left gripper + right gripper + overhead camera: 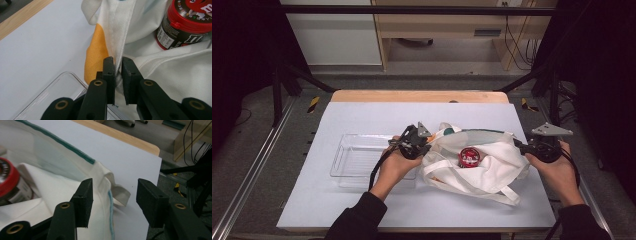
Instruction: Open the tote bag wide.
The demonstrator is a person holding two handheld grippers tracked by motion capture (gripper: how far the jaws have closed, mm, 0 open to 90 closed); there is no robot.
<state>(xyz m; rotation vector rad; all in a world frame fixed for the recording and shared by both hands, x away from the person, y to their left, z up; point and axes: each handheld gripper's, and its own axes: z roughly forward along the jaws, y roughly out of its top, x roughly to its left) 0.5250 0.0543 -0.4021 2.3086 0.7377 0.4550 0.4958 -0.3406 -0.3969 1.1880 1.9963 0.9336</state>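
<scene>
A white cloth tote bag (482, 167) lies on the white table sheet, its mouth held up. A red-lidded candy jar (469, 157) rests on the bag's cloth; its lid and dark label show in the left gripper view (185, 25). My left gripper (424, 141) is shut on the bag's left hem (119, 53), beside an orange patch (96, 58). My right gripper (521, 146) stands open at the bag's right edge (105, 185), its jaws straddling the rim and a strap loop (121, 195). The jar (8, 182) sits at far left there.
A clear plastic tray (357, 159) lies left of the bag, under my left hand; its corner (58, 87) shows below the left jaws. The table's wooden far edge (419, 96) and metal frame rails (247, 175) surround the sheet.
</scene>
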